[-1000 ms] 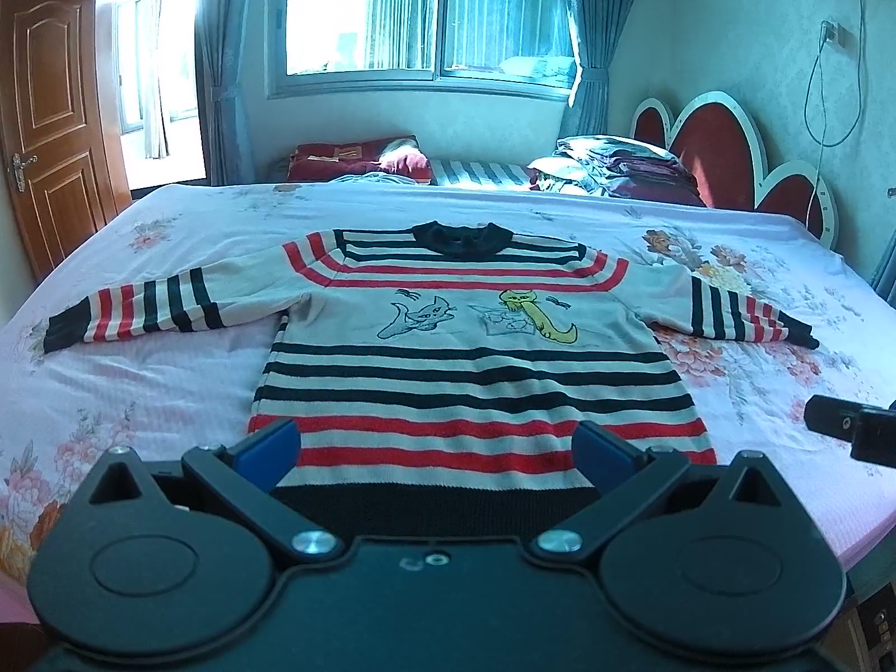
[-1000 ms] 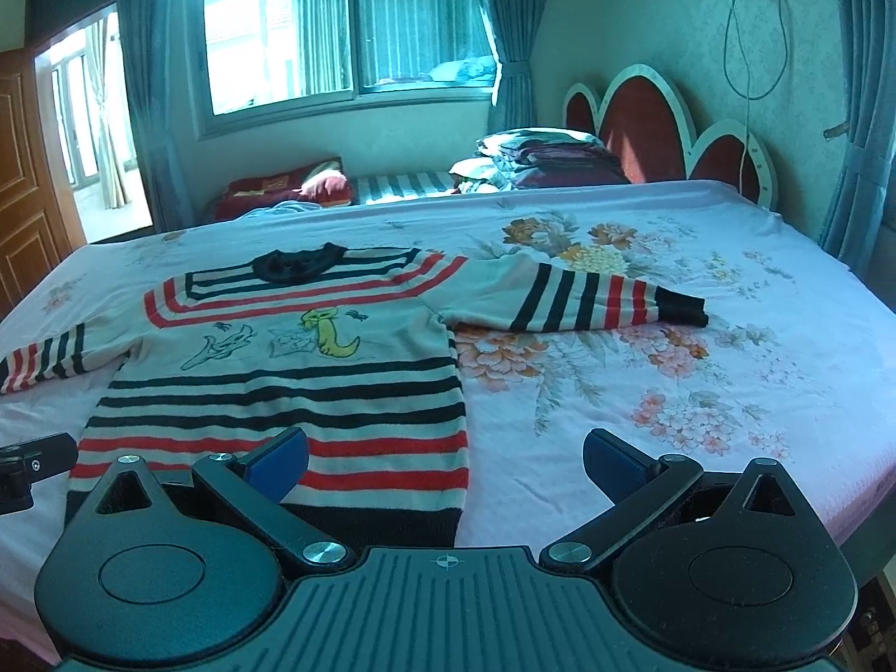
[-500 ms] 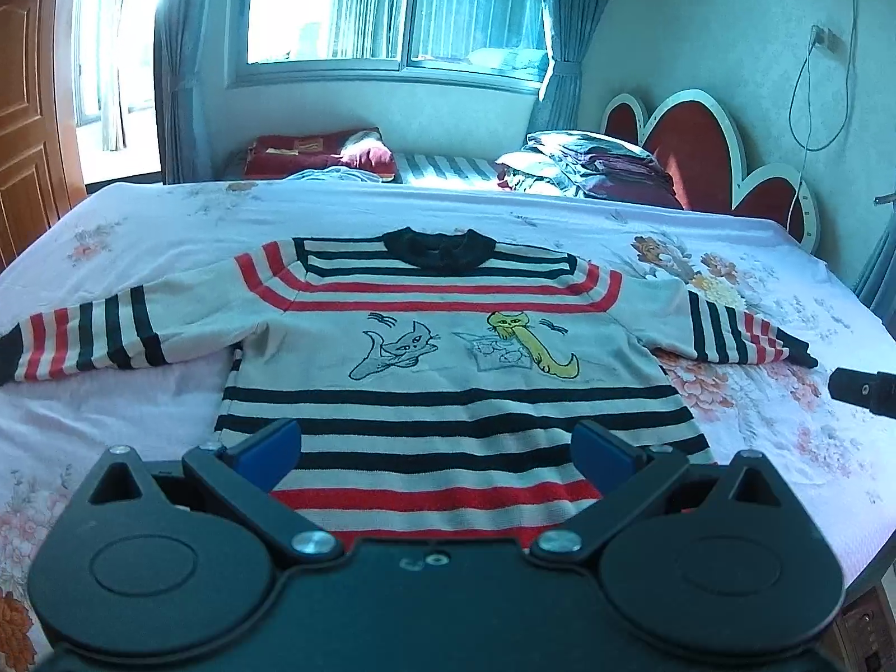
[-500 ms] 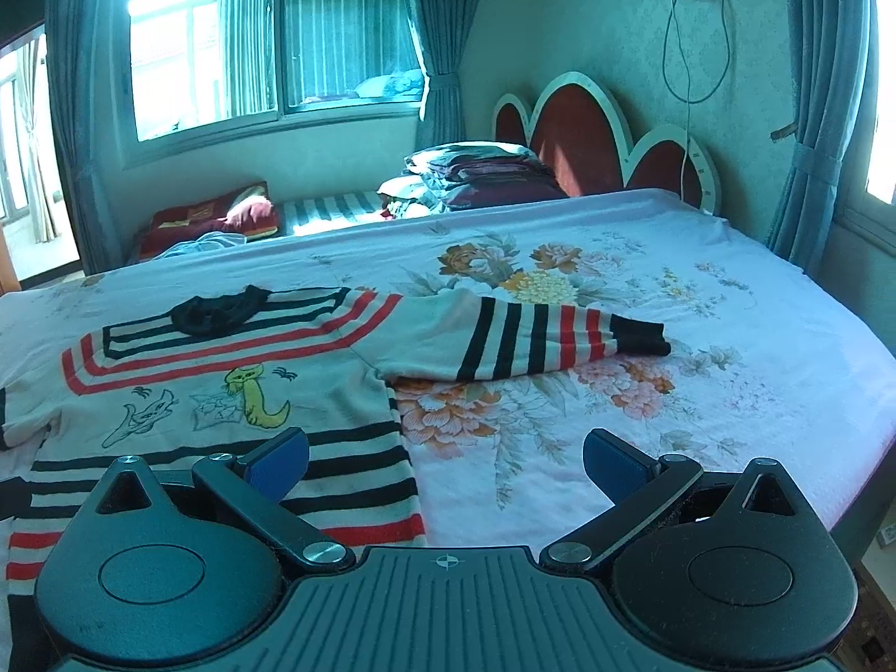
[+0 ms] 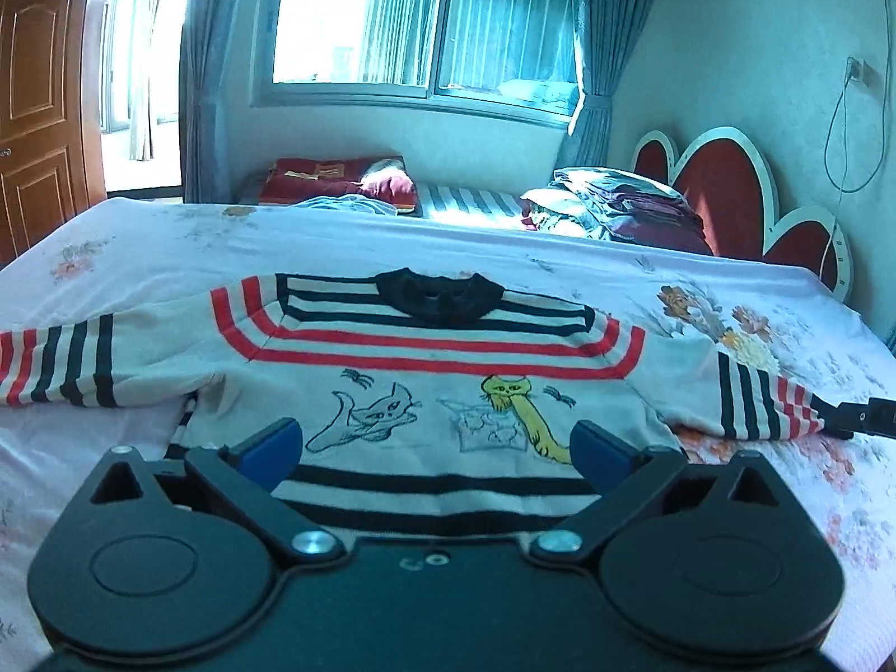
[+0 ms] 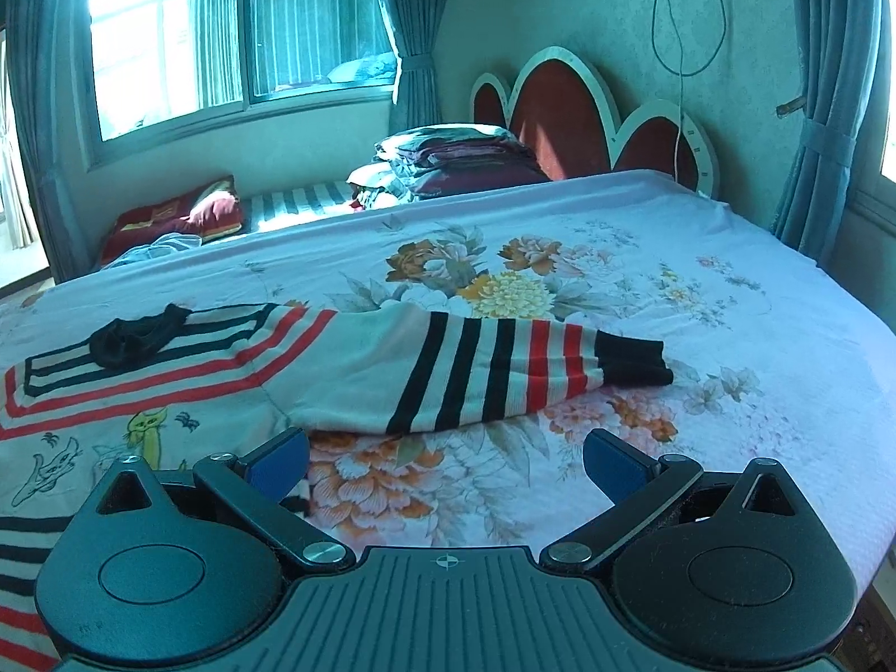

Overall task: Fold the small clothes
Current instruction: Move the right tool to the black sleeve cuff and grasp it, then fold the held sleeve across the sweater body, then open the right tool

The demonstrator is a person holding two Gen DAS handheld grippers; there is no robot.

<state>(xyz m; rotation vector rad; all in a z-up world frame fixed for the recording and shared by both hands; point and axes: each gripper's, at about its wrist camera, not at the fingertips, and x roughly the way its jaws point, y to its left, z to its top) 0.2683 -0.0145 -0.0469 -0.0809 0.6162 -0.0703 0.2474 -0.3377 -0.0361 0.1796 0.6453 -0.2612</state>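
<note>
My right gripper (image 6: 445, 456) hangs over the floral bedsheet (image 6: 728, 302) with its 2 blue fingertips (image 6: 280, 456) spread wide, holding nothing. Just ahead lies the striped sweater's sleeve (image 6: 493, 375), black cuff pointing right. The sweater (image 6: 168, 375) lies flat to my left, its black collar (image 6: 137, 336) farther back.

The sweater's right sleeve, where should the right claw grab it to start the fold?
Likely the black cuff of the sleeve. It lies flat, pointing away from the sweater body. Bring the open right claw in from the outer end, one finger sliding under the fabric.
</note>
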